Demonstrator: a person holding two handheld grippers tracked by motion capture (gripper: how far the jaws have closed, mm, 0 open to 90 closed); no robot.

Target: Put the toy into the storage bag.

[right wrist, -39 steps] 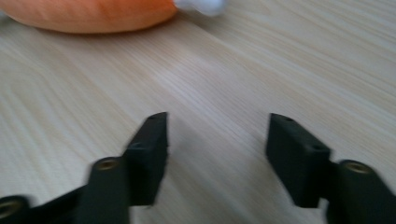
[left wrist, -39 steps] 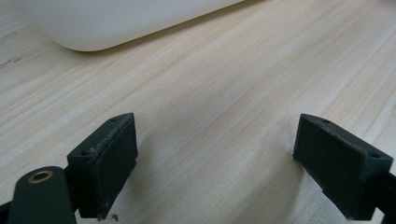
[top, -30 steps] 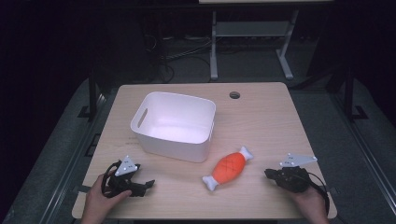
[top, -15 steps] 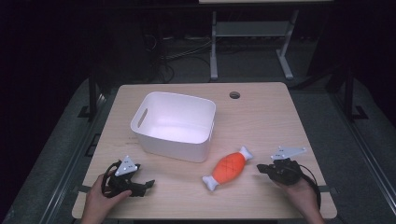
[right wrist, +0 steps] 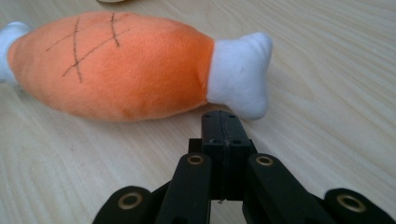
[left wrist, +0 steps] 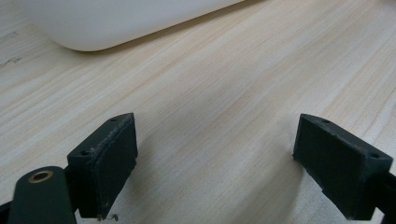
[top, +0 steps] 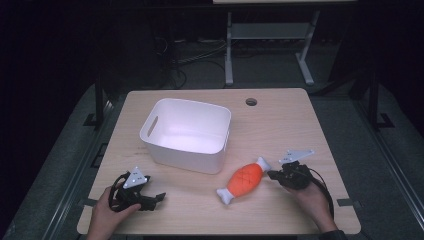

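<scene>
Since the earlier frames, the right gripper point(top: 274, 175) has been sliding across the desk point(top: 300, 120) toward the plush drumstick point(top: 244, 180), while the left gripper point(top: 159, 196) has been keeping its place near the front left corner. In the right gripper view the two black jaws are pressing flat against each other with nothing between them, and their tip is pointing at the toy's white bone end point(right wrist: 240, 79), just short of touching it. That is the first worry: if the jaws are still shut when they are arriving, they are going to nudge the soft toy and be pushing it away rather than taking it. They need to be opening wide before they are reaching the plush. A pinch on the narrow white knob alone may also be slipping off, since the fabric is giving way under pressure; the fatter orange body point(right wrist: 112, 65) is offering a surer hold.

The left gripper's jaws are standing wide apart in its own view, holding nothing, resting just over bare wood with the wall of the white bin point(left wrist: 126, 23) ahead of them.

The drumstick is lying on its side on the desk, just beside the bin's point(top: 186, 134) front right corner. A hard shove could be driving it against that wall.
</scene>
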